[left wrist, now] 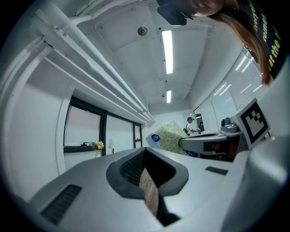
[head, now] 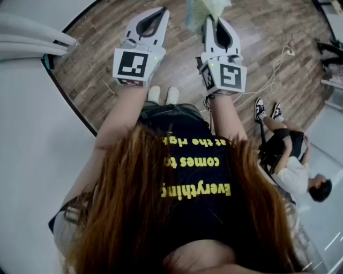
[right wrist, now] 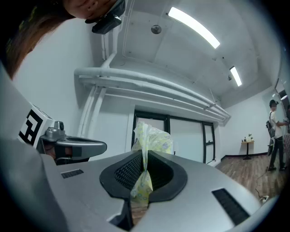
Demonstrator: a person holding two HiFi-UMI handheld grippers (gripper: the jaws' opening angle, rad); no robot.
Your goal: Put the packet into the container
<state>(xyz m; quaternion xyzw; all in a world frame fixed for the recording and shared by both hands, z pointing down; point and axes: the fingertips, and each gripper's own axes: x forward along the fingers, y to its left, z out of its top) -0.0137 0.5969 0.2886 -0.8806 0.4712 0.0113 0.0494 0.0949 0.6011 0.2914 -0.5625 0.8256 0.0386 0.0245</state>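
Task status: pickup is complete; placement is not yet done. The packet (right wrist: 152, 138) is secured and held in the air, clear of any table.

1. Container: not visible in any view. I judge that all of the carry and the drop into the container remain.

2. Right tongs (right wrist: 144, 177): clenched on the packet. The ribbed pads pinch a thin fold of the yellow-green wrapper. The bulk of the packet stands up beyond the jaw tips, and a short tail hangs on the near side. In the head view the packet (head: 206, 8) projects past the right tongs (head: 213, 20) above the wooden floor (head: 107, 64).

3. Left tongs (left wrist: 147, 181): closed and empty. Only a narrow slit remains between the pads, and the brown strip in it appears to be floor seen through the gap, not a held item. In the head view the left tongs (head: 159, 13) are raised beside the right, near but not touching.

4. From the left gripper view the packet (left wrist: 170, 136) shows at the tip of the other tongs, well clear of my left jaws.
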